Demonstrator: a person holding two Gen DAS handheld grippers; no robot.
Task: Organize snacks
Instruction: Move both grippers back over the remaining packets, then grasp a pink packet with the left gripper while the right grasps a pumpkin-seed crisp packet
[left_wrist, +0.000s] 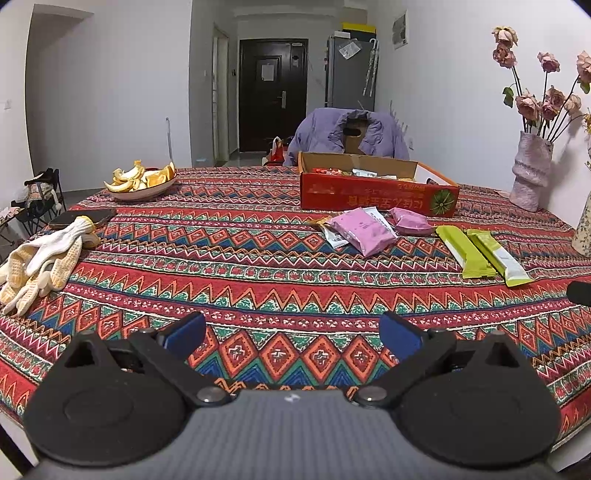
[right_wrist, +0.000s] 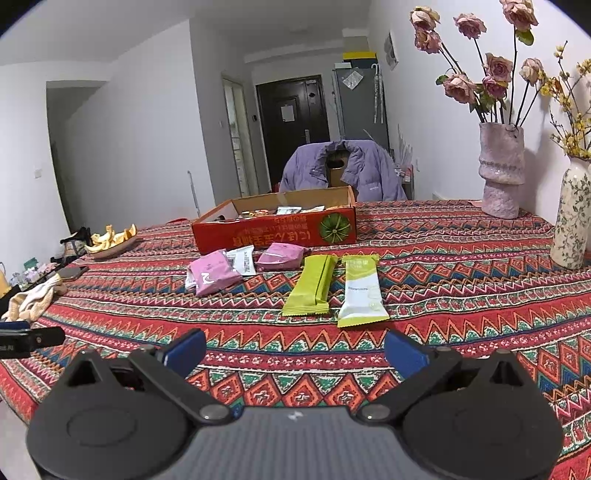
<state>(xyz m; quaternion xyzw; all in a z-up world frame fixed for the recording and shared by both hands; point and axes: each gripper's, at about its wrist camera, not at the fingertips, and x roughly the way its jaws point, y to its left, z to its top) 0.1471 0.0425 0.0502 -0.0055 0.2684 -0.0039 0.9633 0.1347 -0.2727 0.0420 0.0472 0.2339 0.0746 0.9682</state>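
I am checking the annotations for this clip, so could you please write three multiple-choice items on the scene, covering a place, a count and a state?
1. Where do the loose snacks lie relative to the red box?
A. Inside it
B. On the cloth on the near side of it
C. Behind it

2. How many green bars are on the cloth?
A. One
B. Two
C. Four

3. What state is the right gripper in?
A. Open, holding nothing
B. Shut on a pink packet
C. Shut on a glove

Answers:
1 B: the pink packets and the rest lie between the red box and the camera.
2 B: two green bars lie side by side.
3 A: the right gripper is spread wide over bare cloth.
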